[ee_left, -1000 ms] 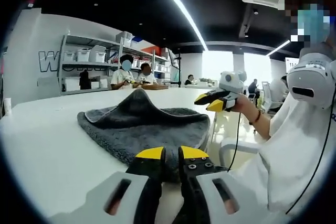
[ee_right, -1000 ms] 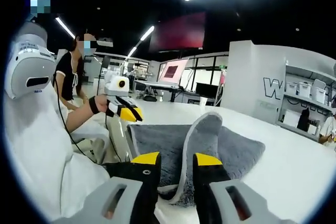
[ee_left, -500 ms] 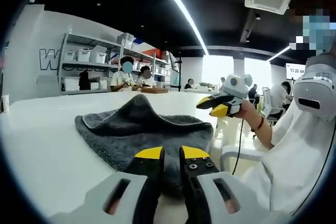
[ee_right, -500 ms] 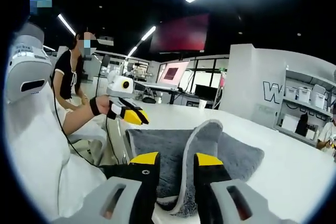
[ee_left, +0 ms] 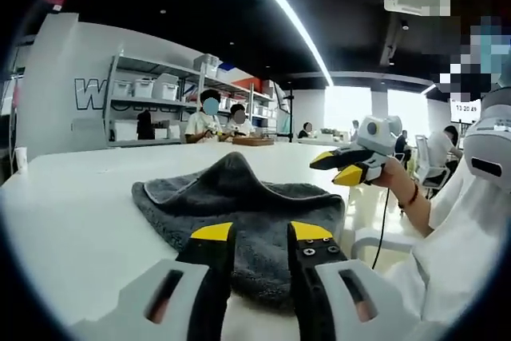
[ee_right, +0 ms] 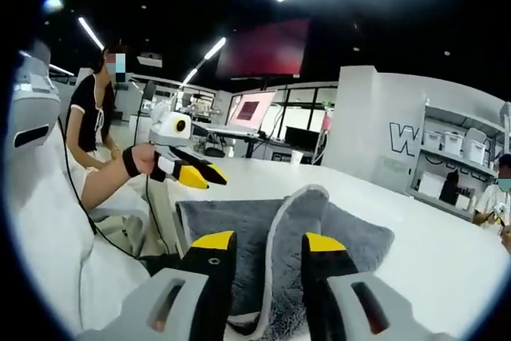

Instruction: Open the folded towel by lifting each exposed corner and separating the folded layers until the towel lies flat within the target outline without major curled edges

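Towel [ee_left: 239, 205] lies before wall lettering [ee_left: 89, 93] starting with "W".

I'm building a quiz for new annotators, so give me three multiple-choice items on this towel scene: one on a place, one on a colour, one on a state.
1. Where does the towel lie?
A. on the white table
B. on a chair
C. on a shelf

2. What colour are the tips of the left gripper?
A. red
B. yellow
C. blue

3. How does the towel lie, seen past the right gripper?
A. rolled into a tube
B. fully flat
C. partly raised, one fold standing up

Answers: 1 A, the grey cloth rests on the white tabletop in both views. 2 B, both jaw tips are yellow above black. 3 C, a pale-edged flap rises from the towel's middle, so it is not yet flat.
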### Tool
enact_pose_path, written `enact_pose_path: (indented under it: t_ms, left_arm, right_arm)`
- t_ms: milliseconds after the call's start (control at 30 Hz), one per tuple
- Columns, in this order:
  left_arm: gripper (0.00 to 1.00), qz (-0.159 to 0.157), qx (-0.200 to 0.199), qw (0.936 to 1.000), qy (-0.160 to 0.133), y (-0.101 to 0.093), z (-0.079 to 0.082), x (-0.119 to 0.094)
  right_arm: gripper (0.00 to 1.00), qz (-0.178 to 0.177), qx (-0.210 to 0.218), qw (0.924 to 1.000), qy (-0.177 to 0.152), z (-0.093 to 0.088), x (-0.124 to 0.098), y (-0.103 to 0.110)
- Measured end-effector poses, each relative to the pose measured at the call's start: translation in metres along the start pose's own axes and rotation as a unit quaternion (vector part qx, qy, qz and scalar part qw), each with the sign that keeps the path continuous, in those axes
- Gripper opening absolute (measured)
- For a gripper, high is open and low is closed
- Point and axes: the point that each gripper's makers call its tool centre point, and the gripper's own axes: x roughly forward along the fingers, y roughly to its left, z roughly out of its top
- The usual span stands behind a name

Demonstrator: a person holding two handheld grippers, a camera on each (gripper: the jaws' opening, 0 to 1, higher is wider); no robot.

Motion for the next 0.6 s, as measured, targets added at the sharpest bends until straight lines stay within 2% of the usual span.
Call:
enact_pose_path:
  t_ms: [133,367,600]
  left_arm:
    - [0.28,-0.002,-0.007,1.0000,-0.006,0.001,0.003,0.003]
    - [0.39,0.014,-0.011,0.9998,-0.013,0.008,0.007,0.009]
    - [0.42,0.009,-0.015,0.9997,-0.018,0.007,0.012,0.012]
  right_arm:
    - [0.27,-0.001,0.000,1.0000,-0.004,0.003,0.002,0.000]
    - [0.30,-0.005,0.008,0.9999,-0.010,0.008,0.007,-0.002]
    - [0.32,-0.022,0.010,0.9996,-0.012,0.009,0.013,-0.005]
